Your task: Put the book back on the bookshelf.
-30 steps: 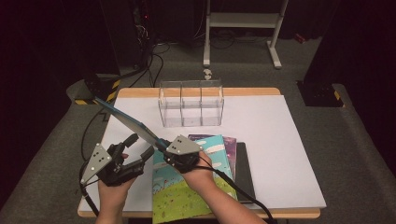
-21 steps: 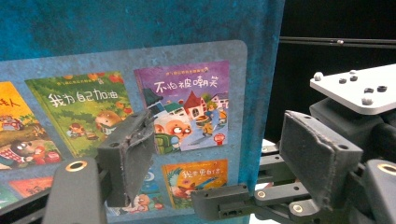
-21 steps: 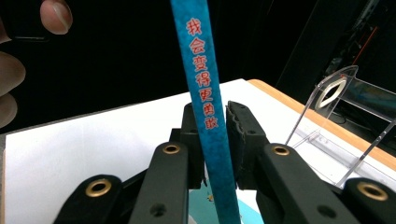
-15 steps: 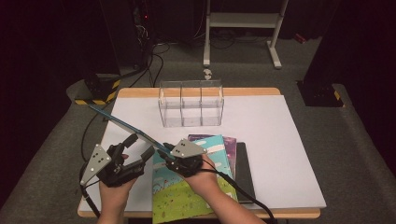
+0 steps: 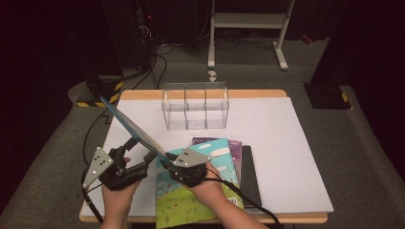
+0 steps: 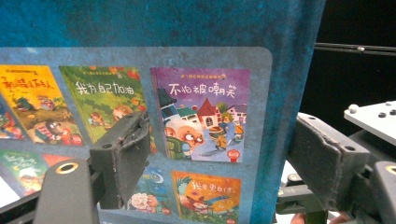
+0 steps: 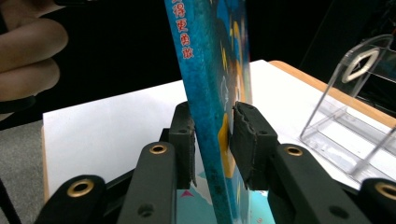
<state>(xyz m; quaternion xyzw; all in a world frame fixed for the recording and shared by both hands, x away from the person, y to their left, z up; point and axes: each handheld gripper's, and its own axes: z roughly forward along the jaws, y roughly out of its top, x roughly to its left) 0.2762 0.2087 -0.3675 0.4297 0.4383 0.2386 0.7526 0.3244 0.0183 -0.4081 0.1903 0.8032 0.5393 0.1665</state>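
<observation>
A thin blue picture book [image 5: 131, 126] is held tilted above the table's left side, its far end raised. My right gripper [image 5: 165, 160] is shut on its lower end. In the right gripper view both pads press the book [image 7: 210, 70] at my right gripper [image 7: 212, 135]; these jaws widened slightly within the last second. My left gripper [image 5: 138, 155] sits beside the book's middle. In the left gripper view the back cover [image 6: 187, 70] faces my left gripper [image 6: 224, 154]. Its jaws have just been opening and stand wide apart, with neither pad pressing the cover.
A clear three-compartment organiser [image 5: 196, 107] stands at the table's back middle, also in the right gripper view [image 7: 345, 140]. Under my right hand lies a stack: a green-teal book [image 5: 200, 200], a purple one [image 5: 234, 145], a black one [image 5: 250, 176]. White tabletop [image 5: 286, 157] stretches to the right.
The left gripper's jaws stand a little wider. The right gripper has shifted slightly toward the near side at the book's lower end. The book keeps its tilt.
</observation>
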